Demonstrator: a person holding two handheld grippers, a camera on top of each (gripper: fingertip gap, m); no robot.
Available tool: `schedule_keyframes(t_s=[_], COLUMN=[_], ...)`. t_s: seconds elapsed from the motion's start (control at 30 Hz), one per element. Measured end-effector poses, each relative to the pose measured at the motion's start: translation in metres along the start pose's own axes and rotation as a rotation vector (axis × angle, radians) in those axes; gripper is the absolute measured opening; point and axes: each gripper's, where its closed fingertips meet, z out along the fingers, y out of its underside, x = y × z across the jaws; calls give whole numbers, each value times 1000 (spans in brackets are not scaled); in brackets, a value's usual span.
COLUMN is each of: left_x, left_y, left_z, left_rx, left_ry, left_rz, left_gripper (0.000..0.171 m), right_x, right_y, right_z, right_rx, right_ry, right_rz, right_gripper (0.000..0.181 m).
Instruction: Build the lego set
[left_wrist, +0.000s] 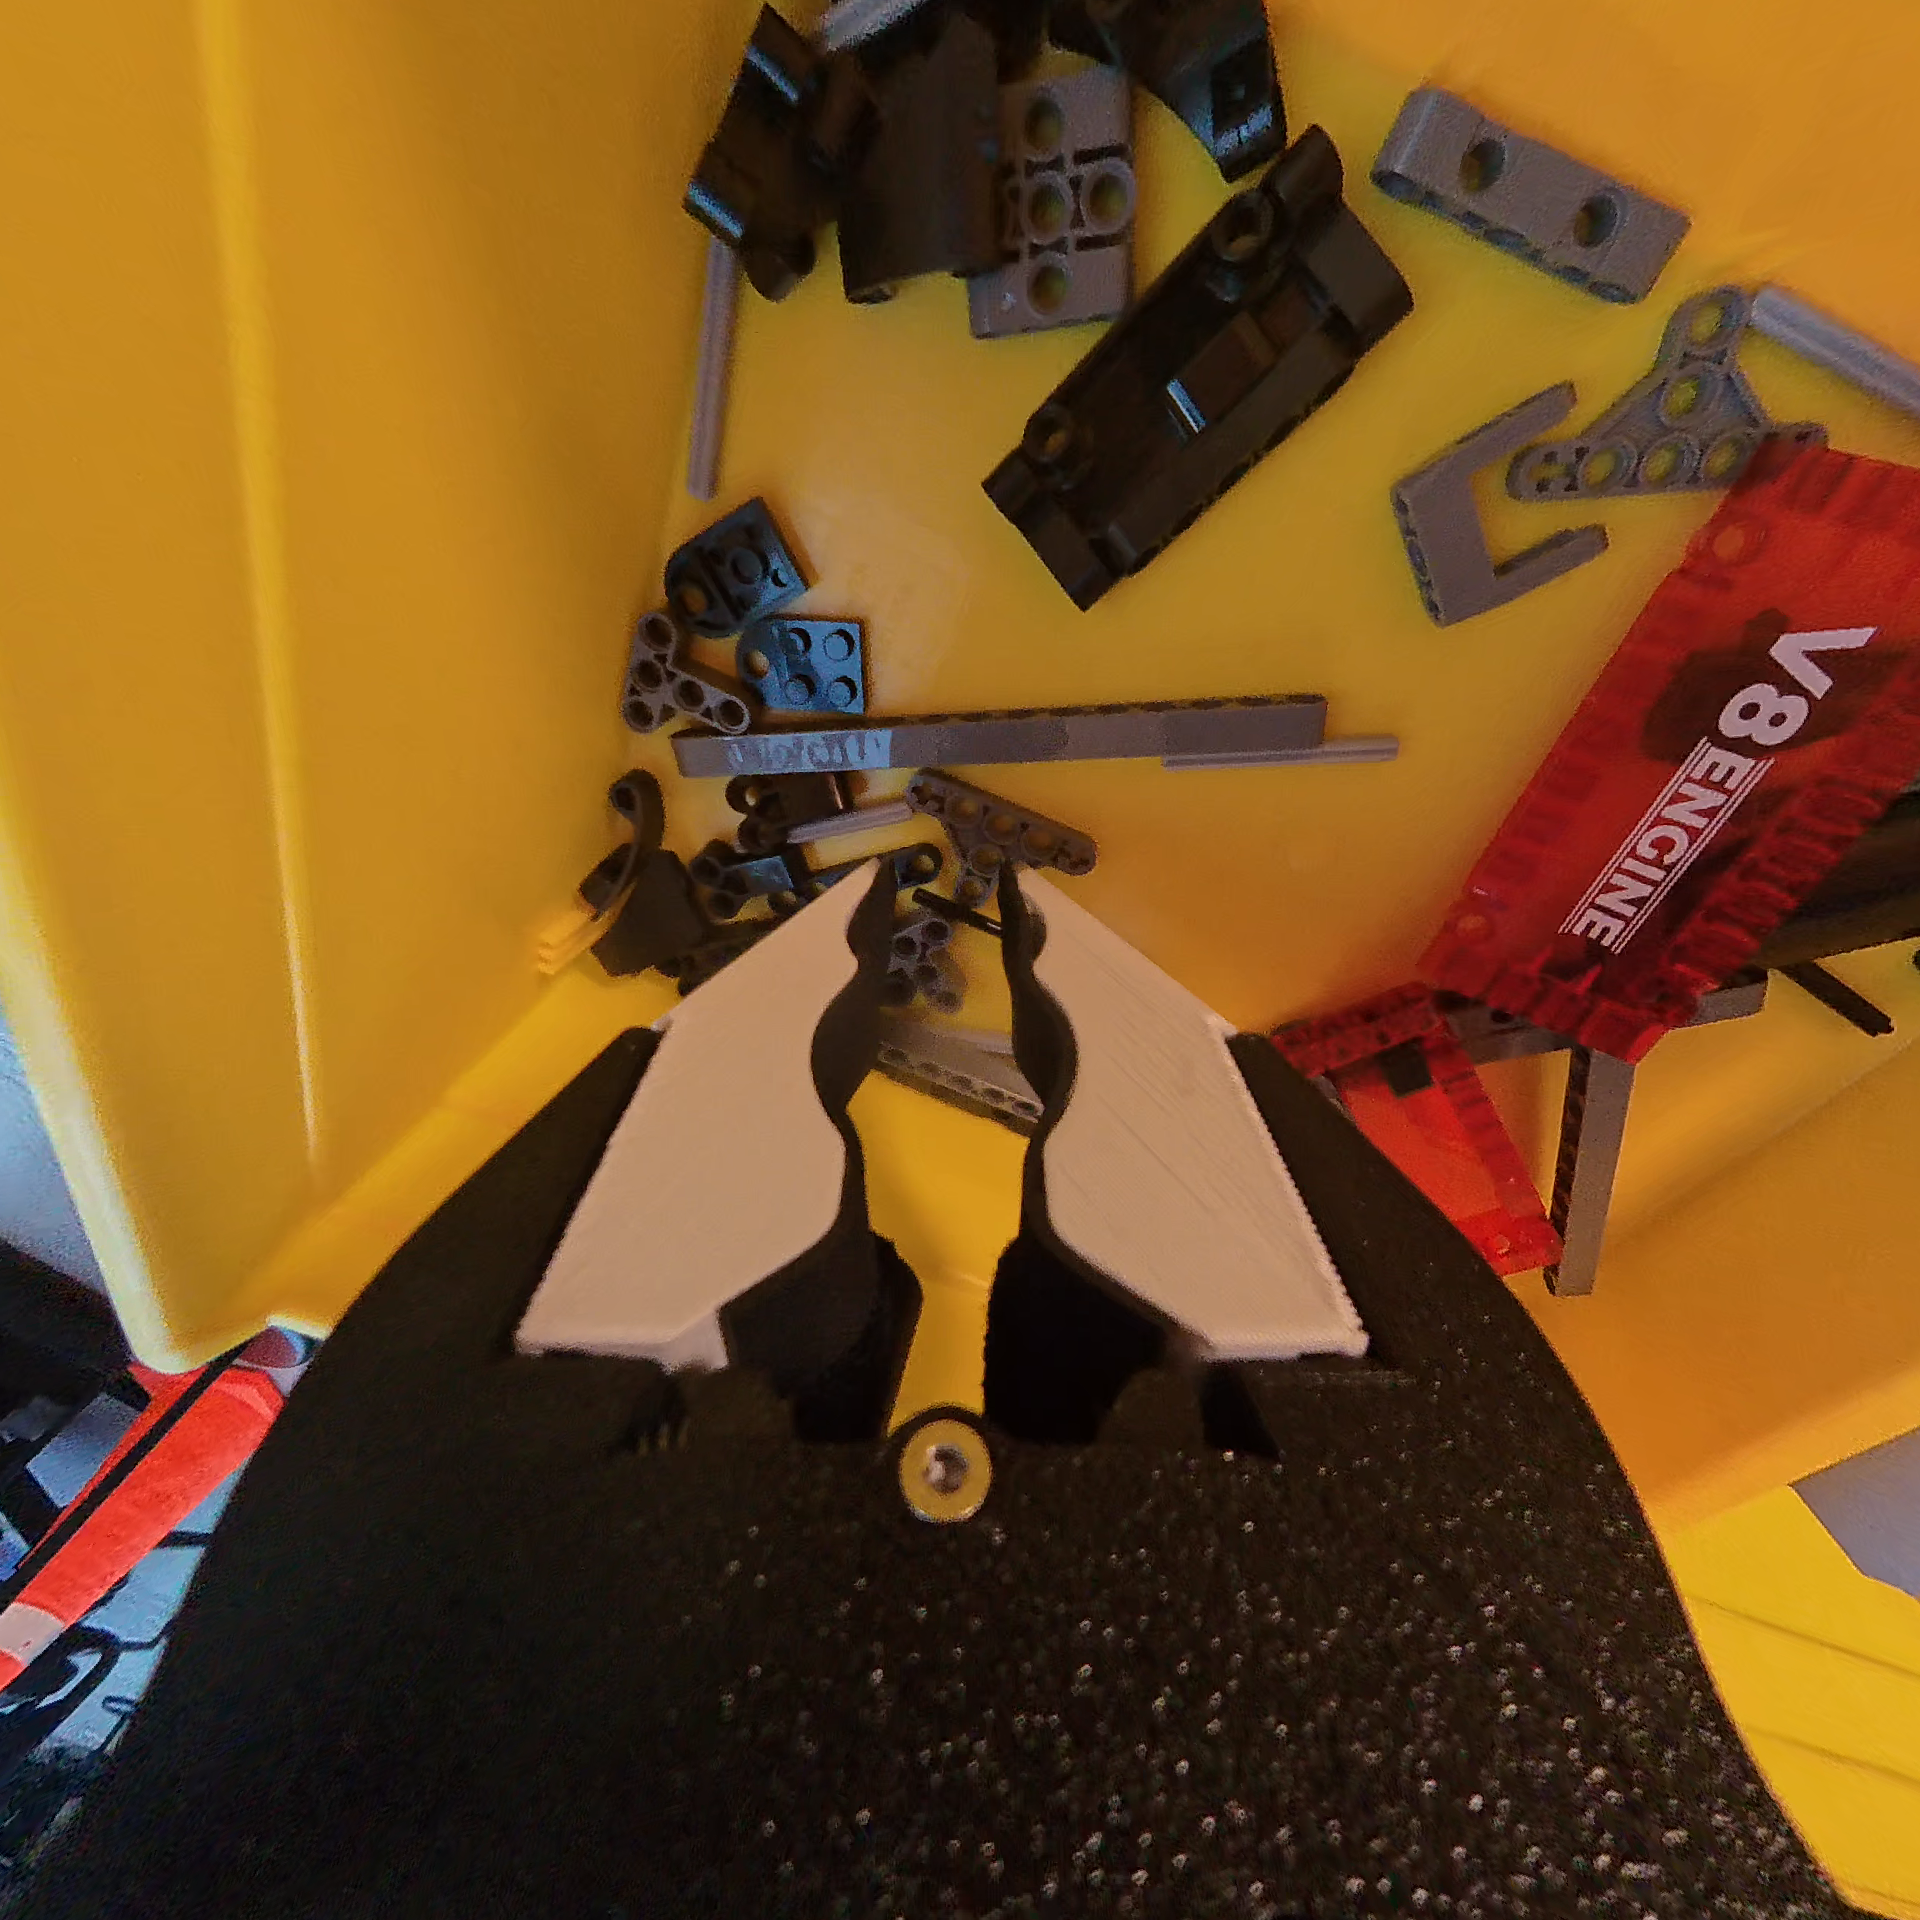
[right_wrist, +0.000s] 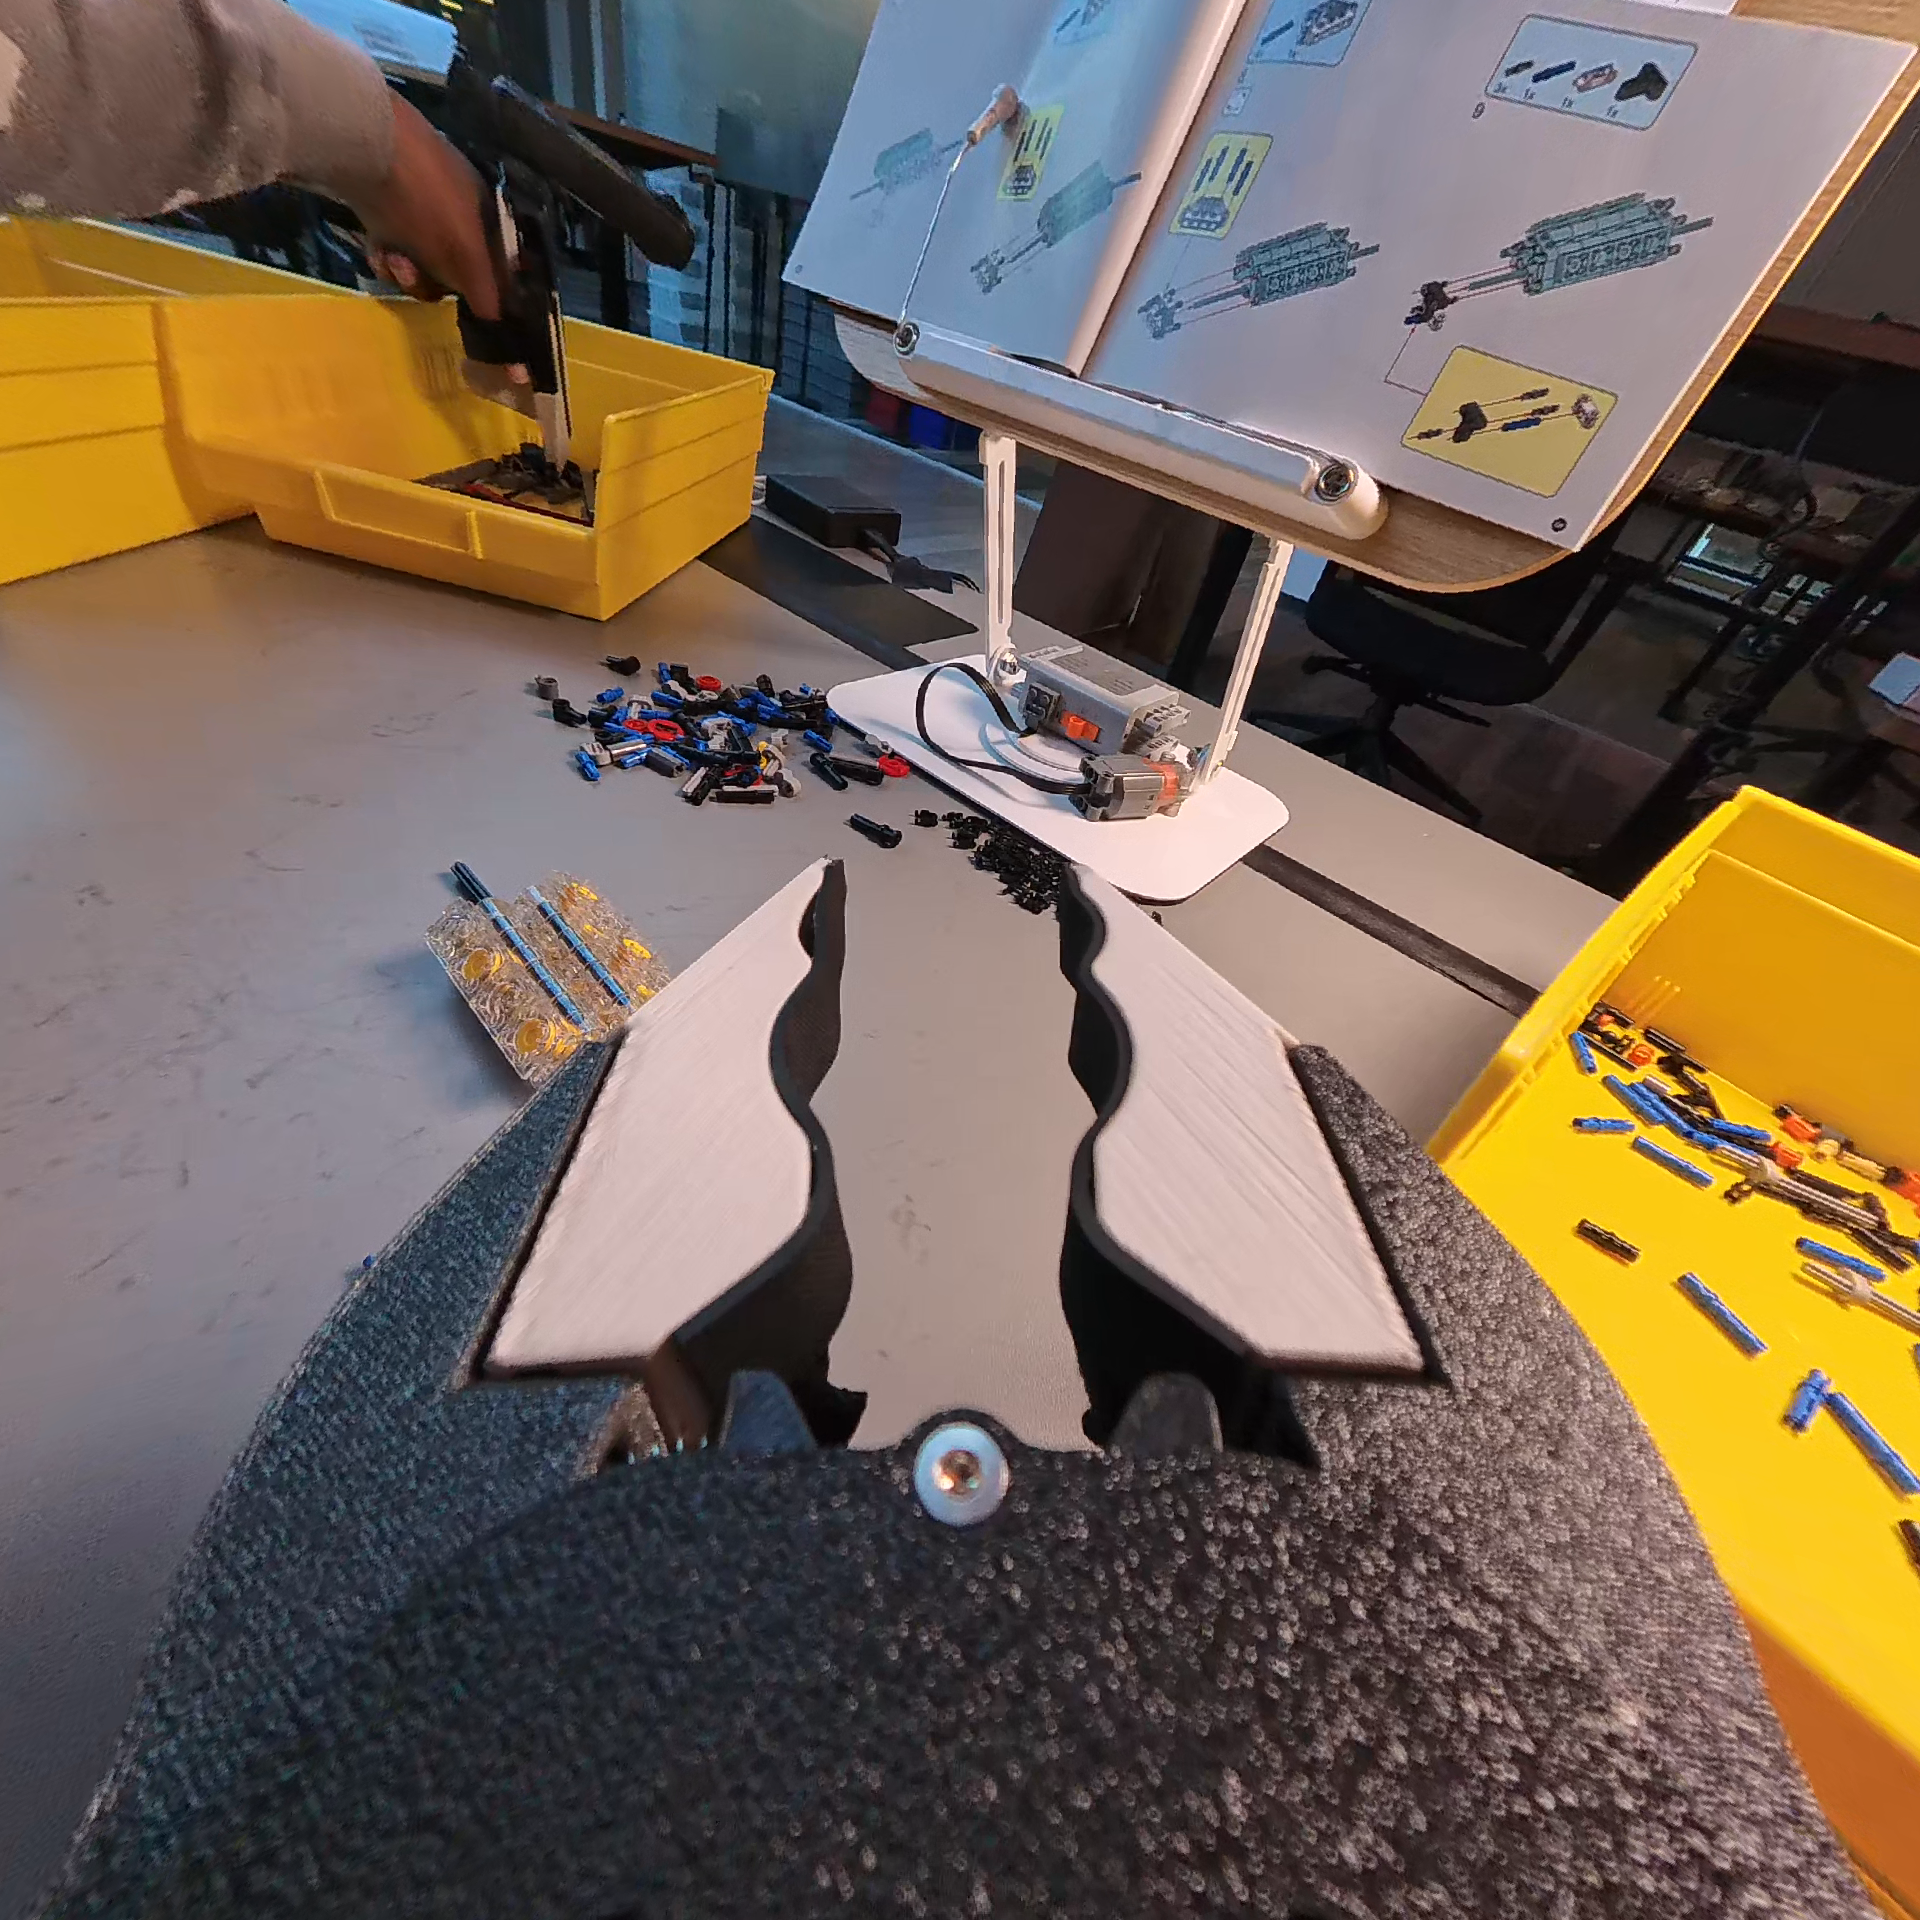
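A grey bench (right_wrist: 260, 727) is seen – left tongs (left_wrist: 945, 883) are lowered into a yellow bin (left_wrist: 416, 520), slightly parted over small parts (left_wrist: 925, 951); right tongs (right_wrist: 951, 883) are held released above it.

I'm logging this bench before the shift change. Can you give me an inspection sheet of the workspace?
Surface: grey table, scuffed.
Job's things: grey and black building-toy parts in a yellow bin; clear block with yellow pistons on the table.
Clutter: loose pins pile; second yellow bin of blue pins.
Grippers: left gripper inside the bin, narrowly open over small grey parts; right gripper open above bare table.
Cables: black lead from grey battery box.
Surroundings: instruction booklet on a stand; office chair behind.
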Motion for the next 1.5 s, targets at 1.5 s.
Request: schedule_keyframes(t_s=[1.5], left_x=[15], left_y=[2], left_z=[-5], left_rx=[38], left_ry=[97], left_rz=[1], left_gripper=[25], right_x=[-1], right_y=[0], right_z=[-1], right_rx=[2], right_ry=[-9], right_rz=[4], right_gripper=[39])
